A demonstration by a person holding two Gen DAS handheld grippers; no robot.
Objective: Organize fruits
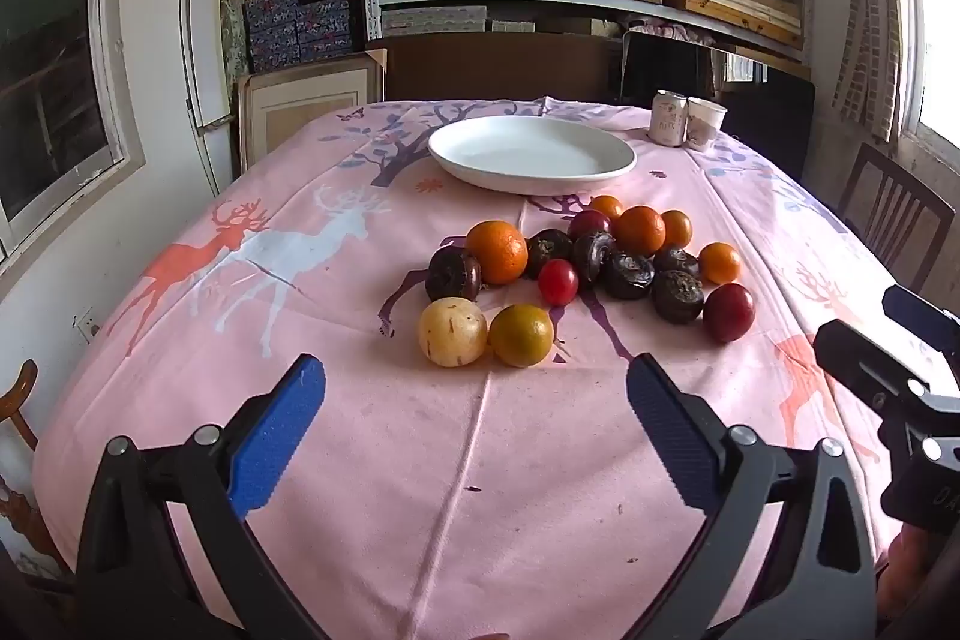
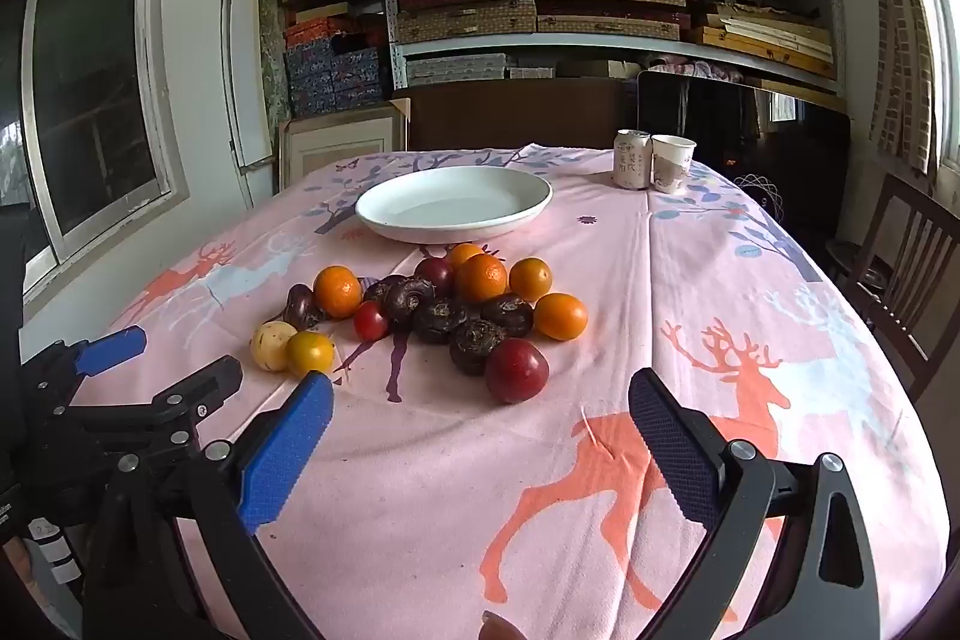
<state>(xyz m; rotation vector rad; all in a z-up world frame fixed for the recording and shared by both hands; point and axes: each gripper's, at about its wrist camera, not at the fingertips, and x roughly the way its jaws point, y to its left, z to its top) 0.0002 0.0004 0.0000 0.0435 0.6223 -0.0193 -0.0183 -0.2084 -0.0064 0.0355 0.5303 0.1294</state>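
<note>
Both the left gripper point(image 1: 474, 394) and right gripper point(image 2: 480, 409) hover spread wide and empty before the loose pile of orange, red and dark, possibly chestnut-like, fruits point(image 1: 591, 268), near the shallow white ceramic plate point(image 1: 531, 154).

Can point(image 2: 633, 159) print too small to read. Chair point(image 2: 912, 274) cut off by right edge. Rear orange point(image 2: 465, 253) partly hidden behind other fruit.

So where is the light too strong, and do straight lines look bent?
Left wrist view: the window at the right edge is blown out white. Right wrist view: the metal storage shelves bow from fisheye distortion, and corners go dark. The round white plate stays sharp.
</note>
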